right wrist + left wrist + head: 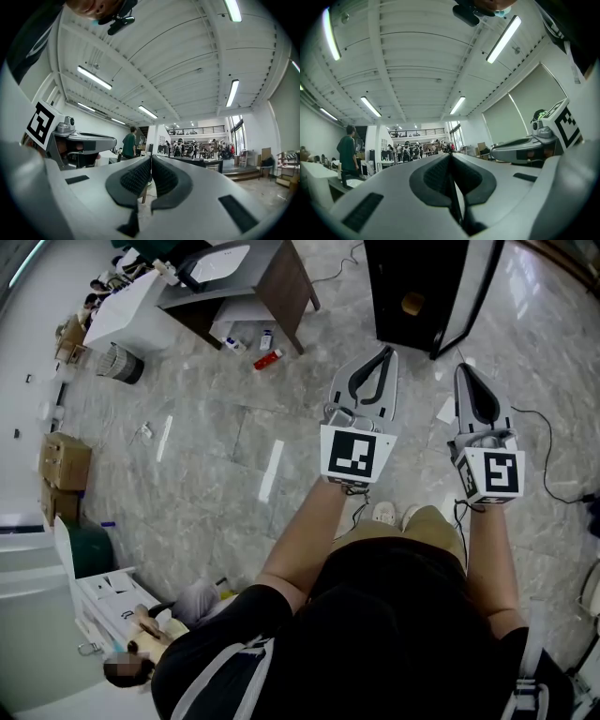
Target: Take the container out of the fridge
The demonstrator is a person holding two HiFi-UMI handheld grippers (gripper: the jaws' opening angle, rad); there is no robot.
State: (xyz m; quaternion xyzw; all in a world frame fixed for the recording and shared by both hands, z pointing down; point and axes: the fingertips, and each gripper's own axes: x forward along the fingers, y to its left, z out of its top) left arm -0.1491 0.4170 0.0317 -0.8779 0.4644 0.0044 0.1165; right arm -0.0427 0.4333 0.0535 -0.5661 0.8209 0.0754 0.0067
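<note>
In the head view a tall black cabinet (417, 287) stands on the marble floor ahead, and a small tan object (412, 304) shows in its dark front. The grippers are held side by side at waist height, pointing toward it and well short of it. My left gripper (384, 354) is shut with nothing between its pads. My right gripper (463, 369) is shut and empty too. The left gripper view shows its own jaws (450, 155) pressed together, the right gripper (525, 150) beside them. In the right gripper view the jaws (151, 157) meet as well, the left gripper (79, 140) at left.
A brown and white desk (234, 277) stands at the upper left, with a red item (267, 359) and a bin (120, 363) on the floor nearby. Cardboard boxes (64, 460) line the left wall. A seated person (141, 652) is at lower left. A cable (553, 456) lies at right.
</note>
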